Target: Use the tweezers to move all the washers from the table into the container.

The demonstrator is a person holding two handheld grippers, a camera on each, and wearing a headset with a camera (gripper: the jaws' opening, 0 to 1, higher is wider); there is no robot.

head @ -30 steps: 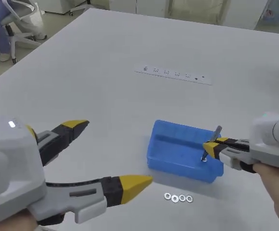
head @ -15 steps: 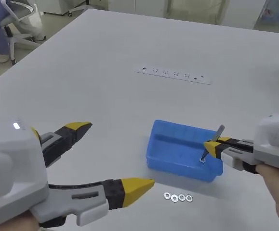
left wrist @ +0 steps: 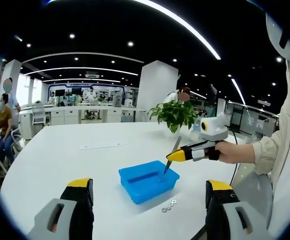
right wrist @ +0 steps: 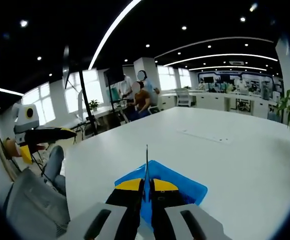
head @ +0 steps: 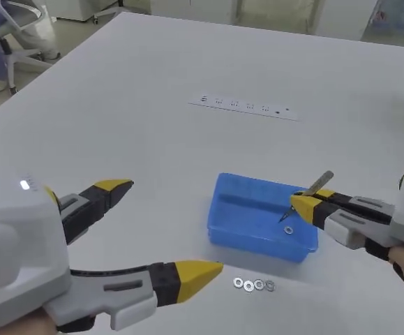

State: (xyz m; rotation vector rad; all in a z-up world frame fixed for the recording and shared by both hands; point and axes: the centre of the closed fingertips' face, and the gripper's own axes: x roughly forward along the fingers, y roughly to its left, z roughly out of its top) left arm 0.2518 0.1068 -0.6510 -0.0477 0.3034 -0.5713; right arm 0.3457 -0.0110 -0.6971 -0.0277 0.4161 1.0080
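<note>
A broad white surface runs through an open-plan office, with a flush socket strip set into it at 12 o'clock from the blue container. The right gripper reaches in from 3 o'clock of the container, its jaws closed narrow on the tweezers. The tweezers slant down so that their tips hang over the container's right half. A single washer appears to lie on the container floor just below those tips. Whether the tips pinch anything is too small to tell. Four washers sit in a touching row on the surface at 6 o'clock of the container, just beside its near wall. The left gripper hovers at 8 o'clock, jaws spread wide and holding nothing.

The drop looks done, so the next pickup is probably the step in hand. To do it well, lift the tips clear of the near wall before swinging toward 6 o'clock. Take an end washer rather than one from the middle, so its neighbours are not scattered. Set one tip through the hole and the other outside the rim. Squeeze steadily, since a flat ring can spring out of a hard pinch.
</note>
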